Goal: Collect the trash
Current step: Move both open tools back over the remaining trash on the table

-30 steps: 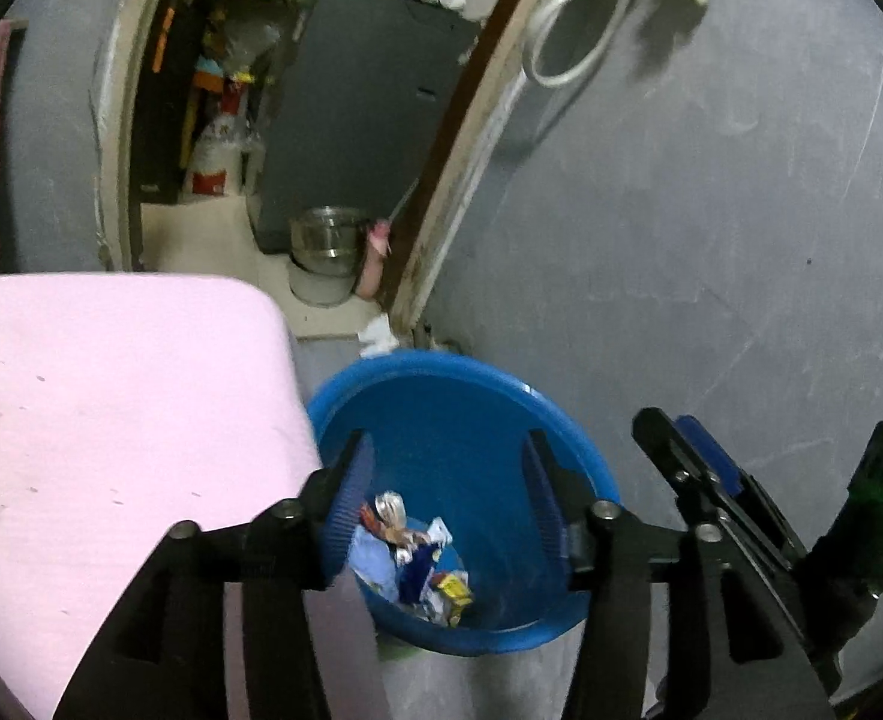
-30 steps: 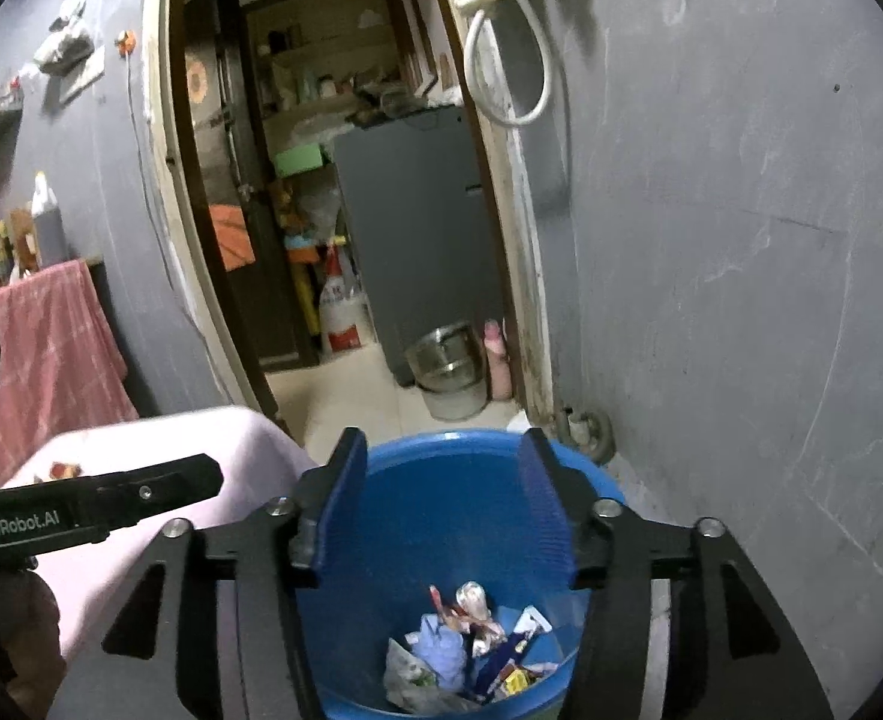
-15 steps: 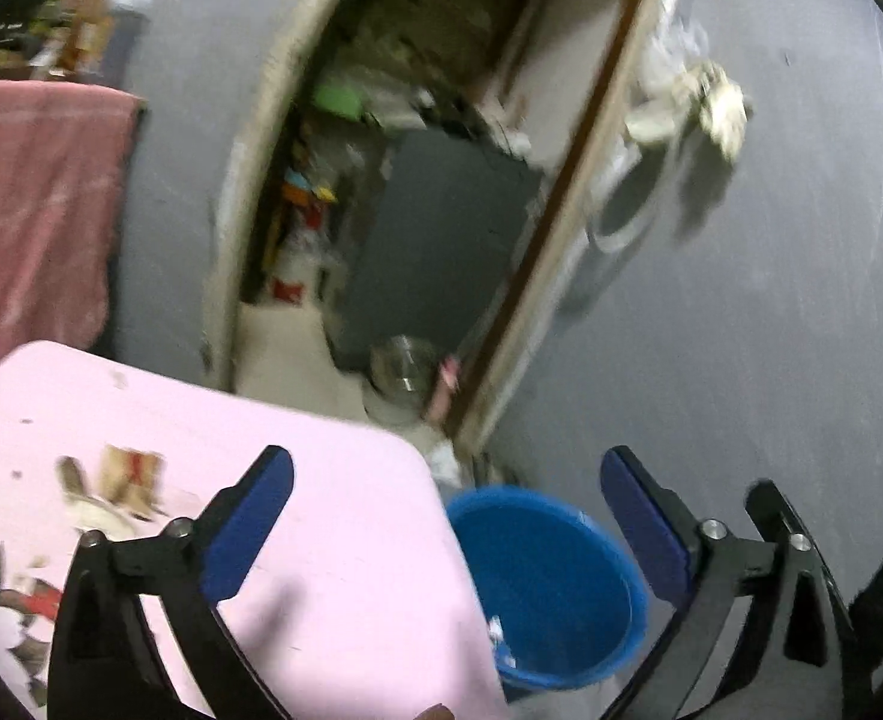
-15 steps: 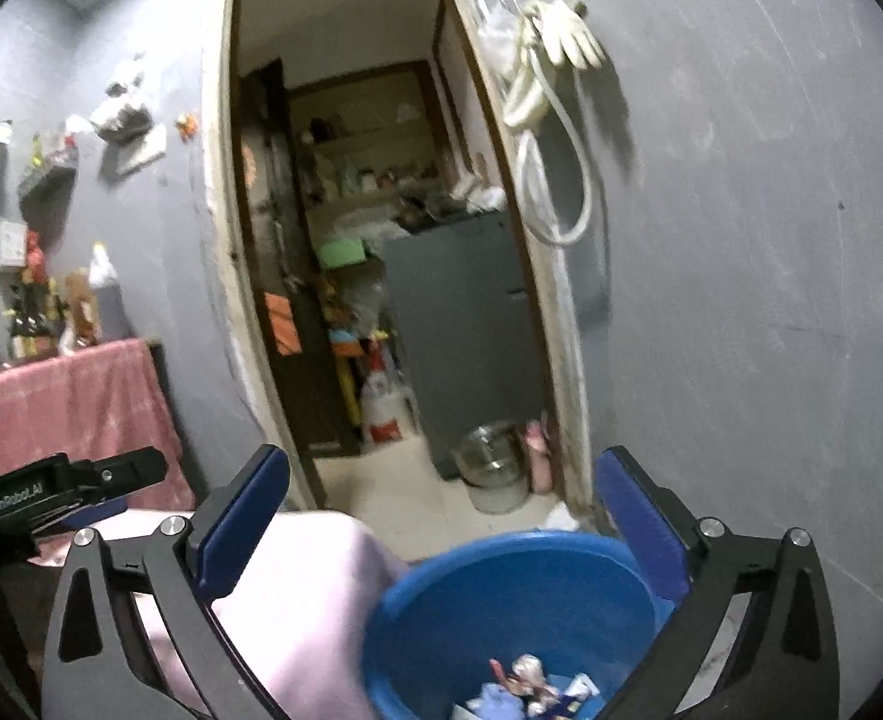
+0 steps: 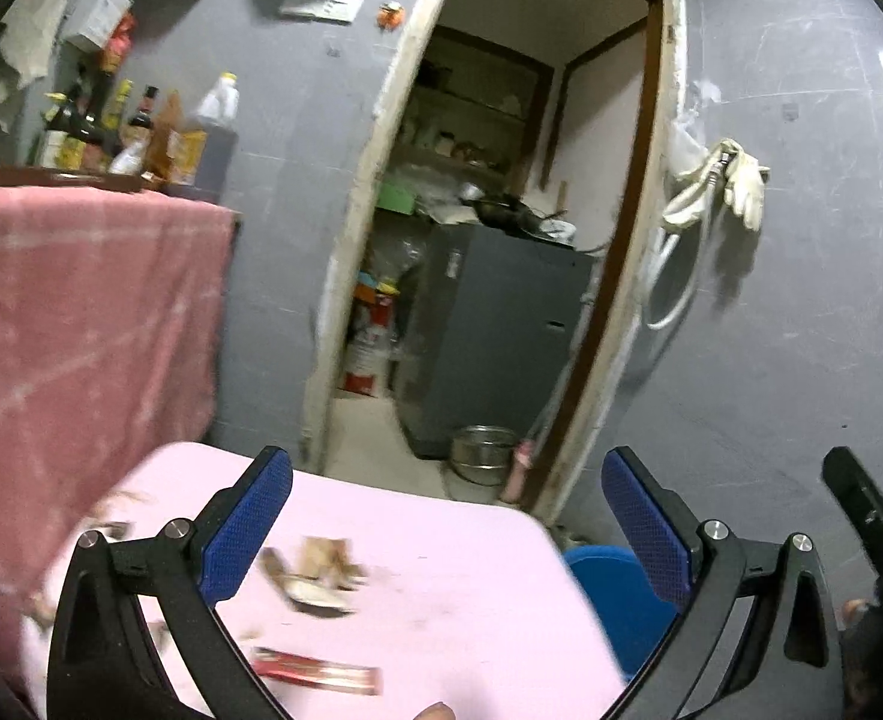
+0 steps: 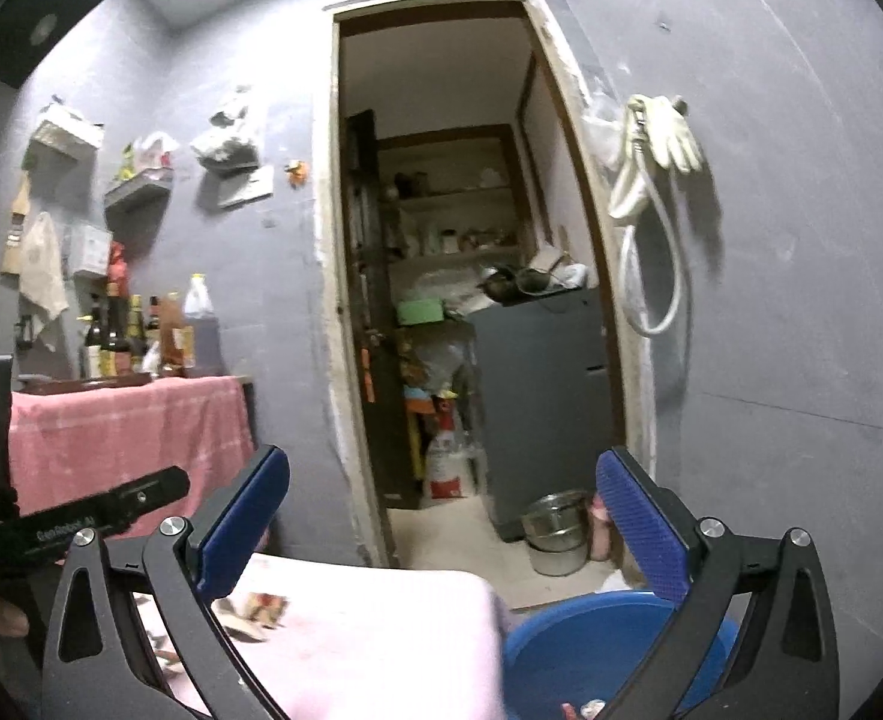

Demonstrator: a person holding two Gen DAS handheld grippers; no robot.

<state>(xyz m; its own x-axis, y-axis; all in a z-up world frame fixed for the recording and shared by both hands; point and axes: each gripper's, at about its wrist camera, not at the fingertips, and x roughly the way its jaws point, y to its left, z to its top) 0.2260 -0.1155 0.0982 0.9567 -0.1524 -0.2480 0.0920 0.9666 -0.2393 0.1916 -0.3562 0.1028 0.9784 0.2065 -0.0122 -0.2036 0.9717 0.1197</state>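
The blue bin [image 6: 567, 642] sits on the floor right beside the pink table [image 5: 471, 576], tucked against its right edge, and I think it is there so bits of trash can be carried just a short way and dropped in. A little trash already lies at the bottom of it, seen at the lower edge of the right view. More trash waits on the table: a crumpled brown and white wrapper [image 5: 315, 576] near the middle, and a flat red wrapper [image 5: 315, 673] nearer the front edge. The left gripper [image 5: 447, 531] is held up over the table with its jaws spread wide and nothing between them. I think it is open like that so it is ready to come down on a piece. The crumpled wrapper lies below the jaws, a bit toward the left one, and the red wrapper lies lower in the view, also between the two. The right gripper [image 6: 441, 531] has its jaws wide apart too, holding nothing. It points at the doorway, with the table edge and the bin below it. A torn scrap [image 6: 261, 606] on the table lies just beside its left jaw.
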